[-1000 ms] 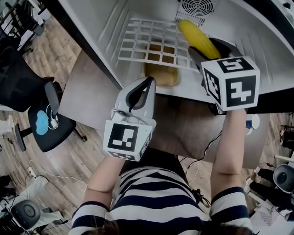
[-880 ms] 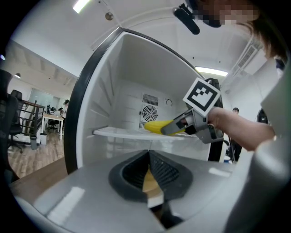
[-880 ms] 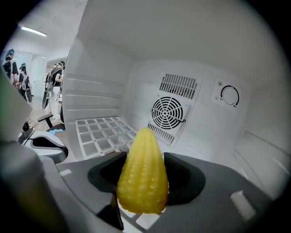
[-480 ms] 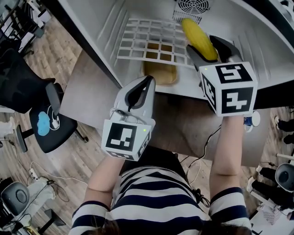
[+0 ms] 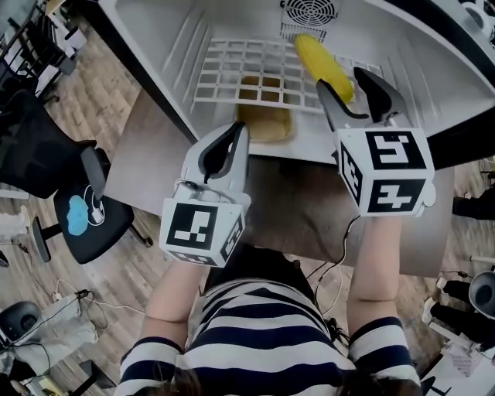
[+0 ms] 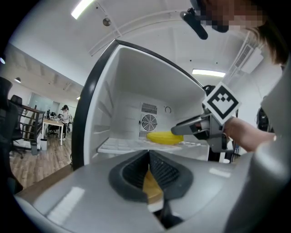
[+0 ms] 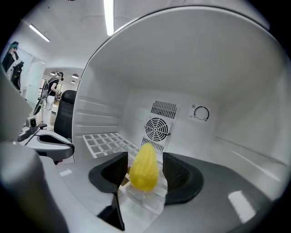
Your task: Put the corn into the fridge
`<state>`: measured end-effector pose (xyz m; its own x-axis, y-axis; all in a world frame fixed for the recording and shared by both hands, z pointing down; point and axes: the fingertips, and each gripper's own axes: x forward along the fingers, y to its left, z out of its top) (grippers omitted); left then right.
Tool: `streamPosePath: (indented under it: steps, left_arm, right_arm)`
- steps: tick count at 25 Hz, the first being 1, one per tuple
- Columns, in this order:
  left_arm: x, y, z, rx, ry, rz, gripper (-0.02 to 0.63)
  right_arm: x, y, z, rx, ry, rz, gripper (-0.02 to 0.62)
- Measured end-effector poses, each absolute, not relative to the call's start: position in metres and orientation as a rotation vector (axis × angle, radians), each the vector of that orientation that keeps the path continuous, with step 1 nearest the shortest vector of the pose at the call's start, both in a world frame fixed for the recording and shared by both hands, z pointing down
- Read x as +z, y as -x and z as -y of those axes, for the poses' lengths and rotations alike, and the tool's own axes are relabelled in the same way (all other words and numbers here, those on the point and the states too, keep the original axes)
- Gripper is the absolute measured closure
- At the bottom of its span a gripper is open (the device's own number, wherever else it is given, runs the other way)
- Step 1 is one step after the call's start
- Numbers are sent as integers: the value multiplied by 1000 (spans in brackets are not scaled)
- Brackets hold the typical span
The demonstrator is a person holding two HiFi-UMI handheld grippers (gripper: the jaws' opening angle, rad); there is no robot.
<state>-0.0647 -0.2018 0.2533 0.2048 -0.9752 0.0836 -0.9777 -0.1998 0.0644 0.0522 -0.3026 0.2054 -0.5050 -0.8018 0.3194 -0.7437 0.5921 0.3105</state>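
One step from done: leaves corn (image 5: 319, 56) on fridge rack (image 5: 232, 73), flanked, untouched, by wide, just-narrowing jaws of right gripper (image 5: 341, 76); holds left gripper (image 5: 238, 128) pinched together, empty. Calls next for straight withdrawal.

Yellow corn (image 5: 322, 62), white fridge (image 5: 158, 35), navy-and-white striped shirt (image 5: 263, 344)

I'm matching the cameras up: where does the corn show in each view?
Head view: corn upper right of centre, on the shelf.
Left gripper view: corn at centre, lower right of the fan.
Right gripper view: corn low, at centre.
Shared landmark: the round fan behind it.
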Motion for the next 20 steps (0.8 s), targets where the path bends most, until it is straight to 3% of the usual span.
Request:
streamPosePath:
  steps: [15, 20]
  left_arm:
    - [232, 64, 194, -3, -2353, 1930, 606]
    - [230, 65, 191, -15, -2345, 1940, 606]
  right_arm:
    - [210, -104, 260, -94, -1436, 2432, 460]
    - [224, -114, 245, -94, -1489, 2443, 545]
